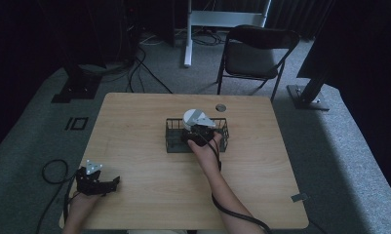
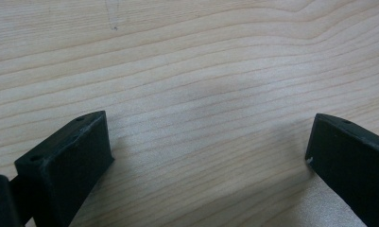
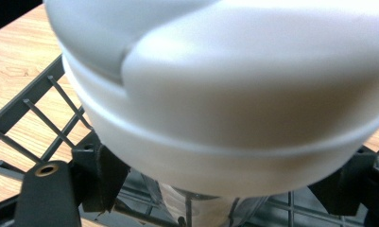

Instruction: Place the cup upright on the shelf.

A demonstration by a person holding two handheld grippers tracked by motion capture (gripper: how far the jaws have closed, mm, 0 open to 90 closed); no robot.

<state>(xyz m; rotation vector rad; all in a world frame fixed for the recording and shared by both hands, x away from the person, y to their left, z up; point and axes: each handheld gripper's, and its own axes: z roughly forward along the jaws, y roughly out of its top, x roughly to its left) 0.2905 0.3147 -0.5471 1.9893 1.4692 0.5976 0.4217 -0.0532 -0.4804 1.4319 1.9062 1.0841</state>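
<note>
White round-lidded cup [image 3: 225, 94] stands in wire basket [image 3: 40, 113].

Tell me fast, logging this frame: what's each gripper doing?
Left gripper: open, holding nothing, over the table.
Right gripper: at the white-lidded bottle in the wire basket; grip cannot be told.

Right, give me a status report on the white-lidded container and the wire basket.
Done: the white-lidded container is already inside the wire basket, at its far side. In hand: the right gripper is at the container, its jaws either side of the body below the lid in the right gripper view; contact cannot be told. The left gripper rests open on the table. Left: probably releasing and pulling the right gripper away.
</note>
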